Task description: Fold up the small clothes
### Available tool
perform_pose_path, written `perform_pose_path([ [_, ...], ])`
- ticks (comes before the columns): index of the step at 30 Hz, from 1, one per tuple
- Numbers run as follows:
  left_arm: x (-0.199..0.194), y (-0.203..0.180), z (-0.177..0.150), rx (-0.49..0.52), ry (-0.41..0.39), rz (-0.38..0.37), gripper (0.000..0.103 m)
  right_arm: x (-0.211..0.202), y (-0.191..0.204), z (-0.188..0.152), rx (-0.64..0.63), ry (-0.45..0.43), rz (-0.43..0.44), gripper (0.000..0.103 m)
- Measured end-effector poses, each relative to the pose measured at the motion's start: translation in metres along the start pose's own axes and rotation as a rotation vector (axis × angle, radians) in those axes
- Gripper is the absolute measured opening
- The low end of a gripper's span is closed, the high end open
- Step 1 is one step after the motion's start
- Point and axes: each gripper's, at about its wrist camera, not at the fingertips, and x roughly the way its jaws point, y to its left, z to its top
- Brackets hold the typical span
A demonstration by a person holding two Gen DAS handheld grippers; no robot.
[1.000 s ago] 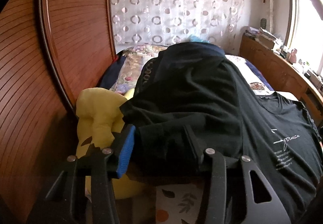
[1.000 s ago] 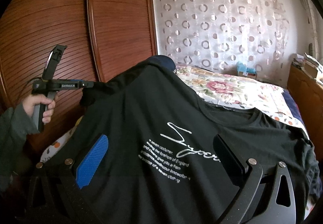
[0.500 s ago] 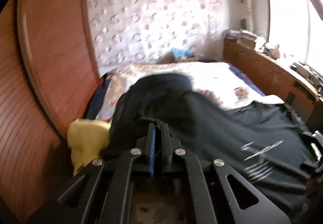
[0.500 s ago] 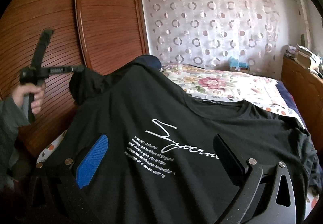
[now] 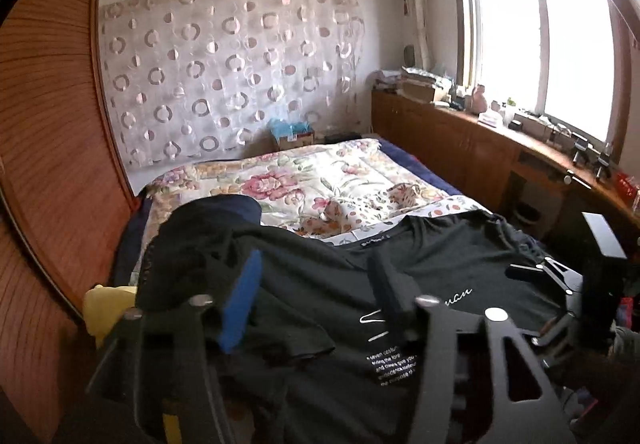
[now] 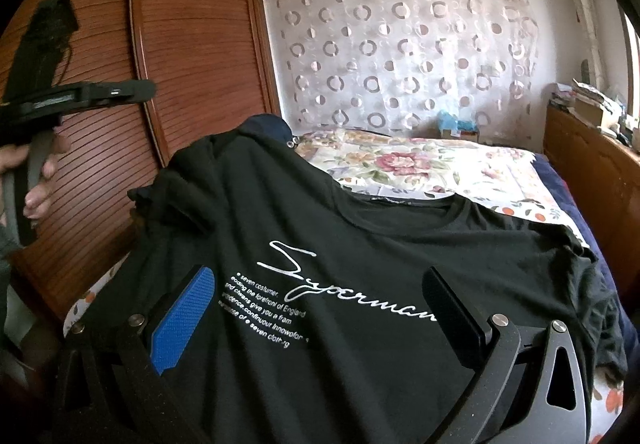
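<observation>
A bedroom, mid-fold: your black T-shirt (image 6: 360, 244) lies spread face up across the near end of the bed (image 5: 320, 180), its white script print toward you and its collar toward the far side. The shirt's left sleeve (image 6: 172, 196) sits rumpled at the left edge, close to the wooden wardrobe doors (image 6: 192, 44).

Your left gripper (image 5: 316, 284) is up off the cloth with its jaws opening; nothing is between the blue pad and the black finger, and the shirt lies below and beyond them. In the right wrist view that same tool hangs in the air at far left, gripped by your hand (image 6: 36, 172), clear of the sleeve.

Your right gripper (image 6: 320, 304) is held low over the shirt's printed chest, its fingers spread wide on either side of the lettering and clamping nothing.

Beyond the shirt, a floral quilt (image 5: 312, 184) covers the far half of the bed, and a yellow cloth (image 5: 108, 304) shows at the near left beside the wardrobe.
</observation>
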Motion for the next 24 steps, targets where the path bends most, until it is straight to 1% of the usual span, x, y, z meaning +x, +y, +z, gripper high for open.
perform_pose_path([
  [2,-0.009,0.007,-0.003,-0.003,-0.015,0.021,0.078,0.005,0.004,0.003,-0.006,0.002,0.01,0.103],
  [4,-0.02,0.013,-0.009,-0.011,-0.026,0.038,0.08,0.01,0.005,0.006,-0.023,0.007,0.031,0.103],
  [6,-0.027,0.02,-0.016,-0.024,-0.035,0.057,0.082,0.023,0.013,0.011,-0.043,0.019,0.074,0.103],
  [7,-0.03,0.021,-0.019,-0.029,-0.038,0.062,0.082,0.027,0.012,0.014,-0.049,0.023,0.092,0.101],
  [10,-0.04,0.031,-0.033,-0.045,-0.047,0.093,0.083,0.052,0.028,0.026,-0.071,0.04,0.154,0.095],
  [12,-0.046,0.039,-0.045,-0.064,-0.049,0.106,0.083,0.067,0.036,0.036,-0.081,0.046,0.198,0.088],
  [14,-0.052,0.048,-0.054,-0.084,-0.051,0.118,0.083,0.084,0.046,0.047,-0.091,0.057,0.244,0.077],
  [15,-0.054,0.05,-0.059,-0.091,-0.052,0.127,0.083,0.094,0.053,0.052,-0.098,0.061,0.268,0.075],
  [17,-0.06,0.058,-0.067,-0.112,-0.057,0.145,0.083,0.112,0.066,0.061,-0.113,0.071,0.309,0.064],
  [18,-0.06,0.059,-0.07,-0.119,-0.058,0.148,0.083,0.124,0.077,0.066,-0.123,0.08,0.34,0.062],
  [21,-0.065,0.069,-0.082,-0.146,-0.053,0.156,0.083,0.155,0.094,0.075,-0.134,0.12,0.398,0.053],
  [23,-0.067,0.074,-0.09,-0.16,-0.045,0.163,0.083,0.173,0.103,0.078,-0.129,0.153,0.422,0.046],
  [24,-0.068,0.076,-0.093,-0.164,-0.044,0.163,0.083,0.183,0.109,0.079,-0.129,0.169,0.429,0.044],
])
